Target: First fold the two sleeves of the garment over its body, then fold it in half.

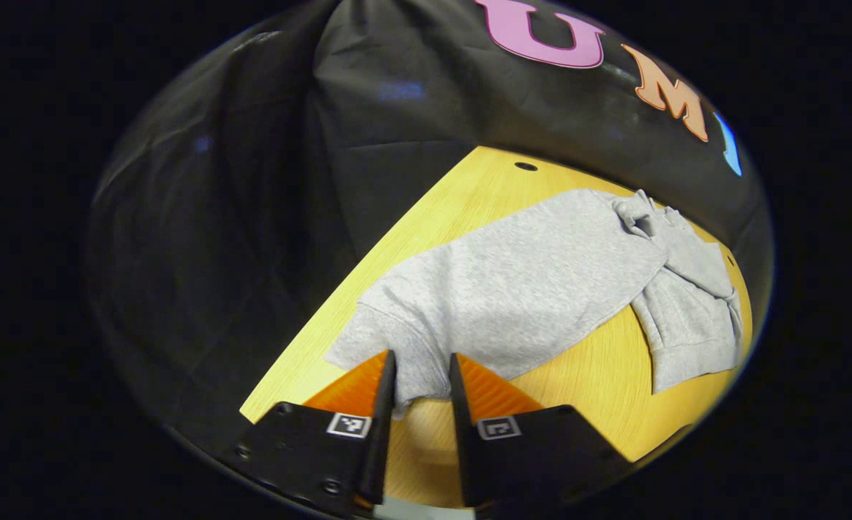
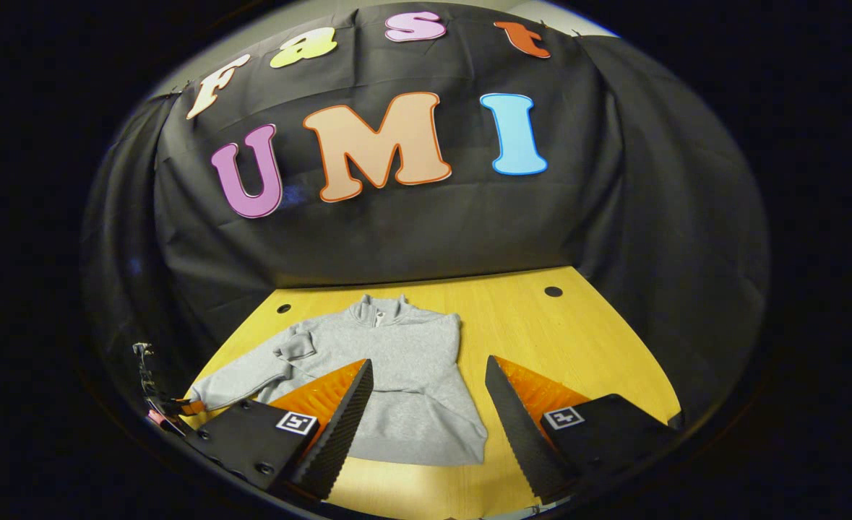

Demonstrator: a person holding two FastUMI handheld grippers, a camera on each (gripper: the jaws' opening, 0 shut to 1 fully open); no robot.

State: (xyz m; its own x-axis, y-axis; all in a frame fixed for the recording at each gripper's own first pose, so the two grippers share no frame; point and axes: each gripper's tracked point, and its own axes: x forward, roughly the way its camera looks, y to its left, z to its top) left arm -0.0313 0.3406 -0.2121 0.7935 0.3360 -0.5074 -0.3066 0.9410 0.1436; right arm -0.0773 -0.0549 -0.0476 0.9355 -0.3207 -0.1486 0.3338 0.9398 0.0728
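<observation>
A grey sweatshirt lies flat on the yellow wooden table, collar toward the back wall. One sleeve stretches out sideways from the body to the table's edge. My left gripper is shut on that sleeve's cuff, which fills the narrow gap between its fingers; the same gripper sits at the sleeve's end in the right gripper view. The other sleeve seems folded over the chest, its cuff near the shoulder. My right gripper hangs open above the hem, nothing between its fingers.
Round holes dot the table's back corners. Black cloth walls close in the table at the back and both sides. Bare wood lies to the right of the garment and in front of the hem.
</observation>
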